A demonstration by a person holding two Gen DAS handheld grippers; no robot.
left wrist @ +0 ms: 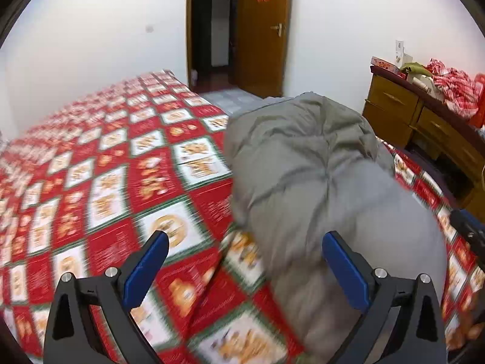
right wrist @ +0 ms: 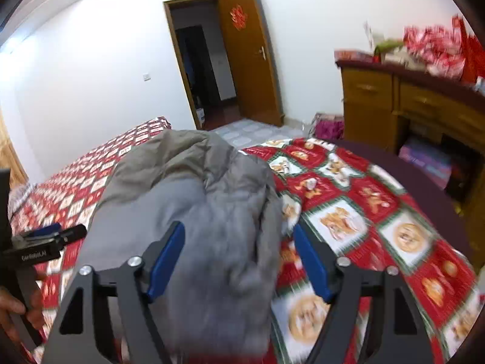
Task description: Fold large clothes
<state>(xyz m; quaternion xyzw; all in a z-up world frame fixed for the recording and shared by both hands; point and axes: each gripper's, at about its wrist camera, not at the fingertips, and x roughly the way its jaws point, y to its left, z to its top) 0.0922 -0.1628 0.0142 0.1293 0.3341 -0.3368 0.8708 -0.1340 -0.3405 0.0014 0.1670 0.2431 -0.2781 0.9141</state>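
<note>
Two grippers, both with fingers spread wide, nothing held. Right gripper [right wrist: 239, 261] is nearer: the near end of the grey padded jacket [right wrist: 194, 200] lies between its fingers. Left gripper [left wrist: 245, 261] sits over the bed [left wrist: 100, 188], jacket just to its right. Jacket's long axis runs near to far, toward the door [right wrist: 248, 57].

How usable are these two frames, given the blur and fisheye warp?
Left wrist view: motion smear across the bedspread and grey coat, while the door stays fairly crisp. Right wrist view: the coat near the right tool and the dresser are soft. Both views show even lighting, bowed walls and dark corner vignetting.
</note>
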